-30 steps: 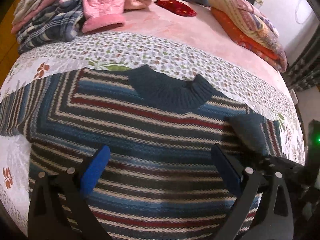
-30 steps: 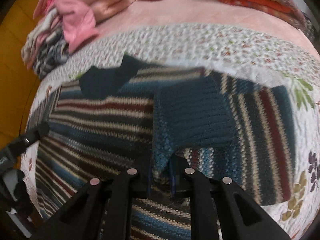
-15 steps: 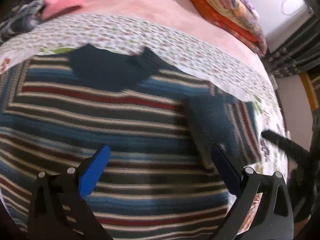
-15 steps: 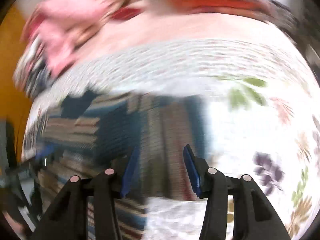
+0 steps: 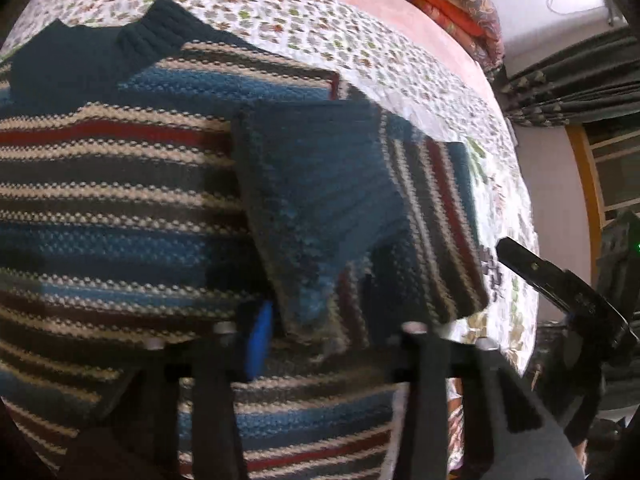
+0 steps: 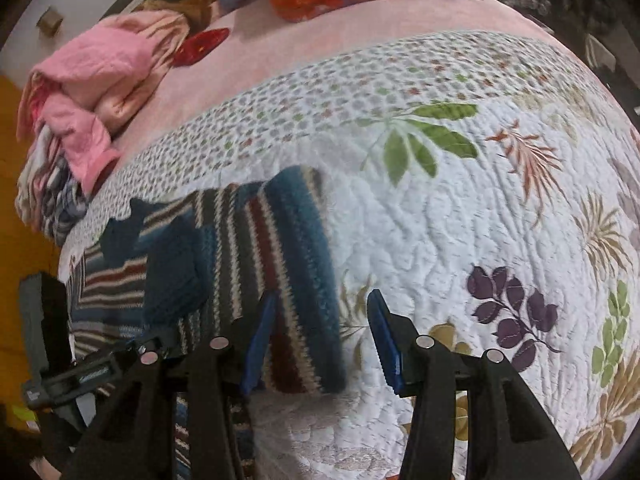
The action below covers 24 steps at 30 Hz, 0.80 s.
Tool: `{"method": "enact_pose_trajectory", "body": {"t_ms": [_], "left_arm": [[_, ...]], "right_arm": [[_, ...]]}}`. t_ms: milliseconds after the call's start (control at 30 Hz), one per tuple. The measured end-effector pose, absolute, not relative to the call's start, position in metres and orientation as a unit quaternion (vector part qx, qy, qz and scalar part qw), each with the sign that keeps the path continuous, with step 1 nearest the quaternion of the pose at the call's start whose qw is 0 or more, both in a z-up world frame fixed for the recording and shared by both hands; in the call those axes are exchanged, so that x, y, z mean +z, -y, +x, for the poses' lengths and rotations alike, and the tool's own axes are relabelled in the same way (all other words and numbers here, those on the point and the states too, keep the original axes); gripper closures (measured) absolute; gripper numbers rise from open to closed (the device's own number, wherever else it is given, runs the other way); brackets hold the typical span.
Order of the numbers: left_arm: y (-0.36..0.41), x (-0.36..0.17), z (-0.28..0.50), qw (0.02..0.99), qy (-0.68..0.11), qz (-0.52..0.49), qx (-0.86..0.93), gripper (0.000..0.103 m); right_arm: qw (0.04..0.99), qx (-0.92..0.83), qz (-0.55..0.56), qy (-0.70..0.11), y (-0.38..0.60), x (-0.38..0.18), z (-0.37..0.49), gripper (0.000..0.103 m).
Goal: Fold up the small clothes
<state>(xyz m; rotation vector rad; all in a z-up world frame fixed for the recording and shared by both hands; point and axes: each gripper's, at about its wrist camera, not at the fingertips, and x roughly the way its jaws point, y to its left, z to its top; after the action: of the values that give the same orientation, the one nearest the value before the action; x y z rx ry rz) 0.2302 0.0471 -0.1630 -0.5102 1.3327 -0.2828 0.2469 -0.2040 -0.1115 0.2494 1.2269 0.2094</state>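
the sweater [image 5: 120, 208] lies flat on the quilt [image 6: 440, 220] on the bed, its sleeve [image 5: 340, 208] folded across the body. my left claw [image 5: 320, 340] sits low at the sleeve cuff; blur and cloth hide the right pad, so i cannot tell its grip. my right claw [image 6: 320, 340] is released, jaws spread over the sleeve fold edge and the quilt.
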Motion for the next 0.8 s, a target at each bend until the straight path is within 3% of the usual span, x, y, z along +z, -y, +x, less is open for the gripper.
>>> {"method": "enact_pose_trajectory", "body": {"t_ms": [467,800], "left_arm": [[-0.122,-0.109,0.212,0.811,-0.520,-0.249,-0.100,0.092],[-0.183,-0.135,0.200,0.795,-0.539,-0.273,-0.053,0.085]], "right_arm": [[0.785,0.127,0.128,-0.593,0.174,-0.123,0.249,0.054],[0.765,0.123,0.052,-0.630,0.120,-0.164,0.247,0.055]]}}
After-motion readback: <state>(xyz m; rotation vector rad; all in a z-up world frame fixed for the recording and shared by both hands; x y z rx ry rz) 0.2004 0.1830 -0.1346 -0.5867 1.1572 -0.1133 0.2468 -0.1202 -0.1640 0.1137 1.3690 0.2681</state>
